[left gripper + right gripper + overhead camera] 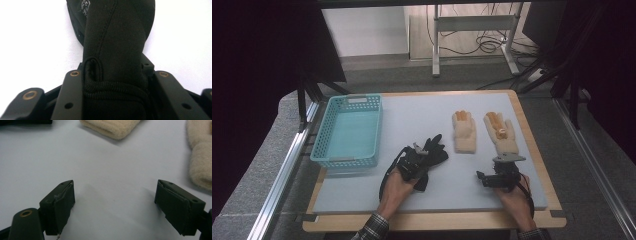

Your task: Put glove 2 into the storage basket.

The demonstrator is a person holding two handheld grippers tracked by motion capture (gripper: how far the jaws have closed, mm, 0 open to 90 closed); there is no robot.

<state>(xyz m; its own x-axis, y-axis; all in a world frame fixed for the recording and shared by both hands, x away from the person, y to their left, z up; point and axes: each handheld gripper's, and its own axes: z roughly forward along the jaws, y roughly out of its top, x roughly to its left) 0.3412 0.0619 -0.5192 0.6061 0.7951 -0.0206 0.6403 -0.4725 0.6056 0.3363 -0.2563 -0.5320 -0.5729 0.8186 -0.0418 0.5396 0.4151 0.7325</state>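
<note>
- Lying on the pale blue-grey foam table mat, right of the turquoise plastic lattice basket, is a black fabric glove.
- Left gripper jaws are clamped on the glove's ribbed cuff.
- Right gripper rests wide apart, holding nothing, just short of two cream fleece gloves.

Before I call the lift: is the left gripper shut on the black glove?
Shut on it. In the left gripper view the black glove cuff sits pinched between both jaws of the left gripper.
</note>
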